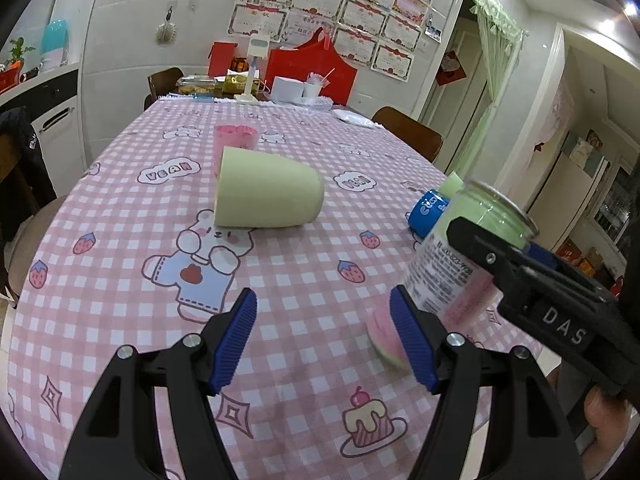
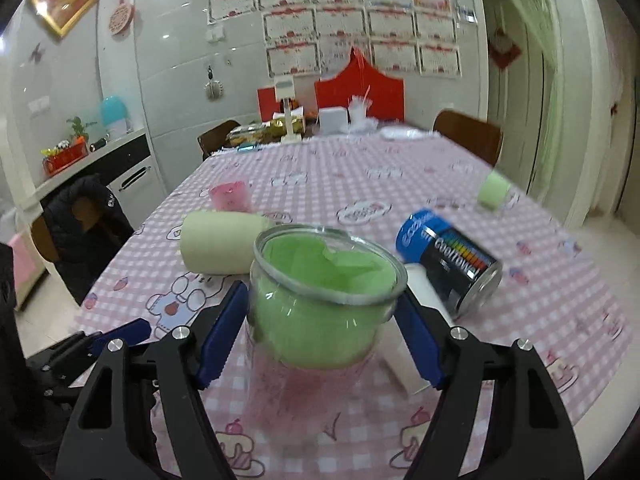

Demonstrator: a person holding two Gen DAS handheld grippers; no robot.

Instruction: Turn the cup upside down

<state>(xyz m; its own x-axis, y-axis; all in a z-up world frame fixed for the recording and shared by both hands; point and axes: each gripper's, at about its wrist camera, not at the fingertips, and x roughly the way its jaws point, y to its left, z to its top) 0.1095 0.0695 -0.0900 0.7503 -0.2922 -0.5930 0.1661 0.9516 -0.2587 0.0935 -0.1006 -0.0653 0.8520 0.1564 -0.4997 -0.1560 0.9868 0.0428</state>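
My right gripper [image 2: 320,312] is shut on a clear plastic cup [image 2: 320,304] with green and pink contents, held tilted above the table with its open rim facing the camera. The same cup [image 1: 468,248] shows in the left wrist view, tilted, clamped by the right gripper's black finger [image 1: 520,264]. My left gripper [image 1: 324,340] is open and empty, low over the pink checked tablecloth [image 1: 120,208], left of the held cup. A pale green cup [image 1: 264,194] lies on its side ahead of it; it also shows in the right wrist view [image 2: 220,242].
A blue can [image 2: 452,256] lies on its side right of the held cup. A pink cup [image 1: 236,136] stands behind the lying cup. A small green cup [image 2: 494,190] is at the far right. Boxes and clutter [image 1: 288,88] sit at the far end. Chairs [image 1: 408,132] flank the table.
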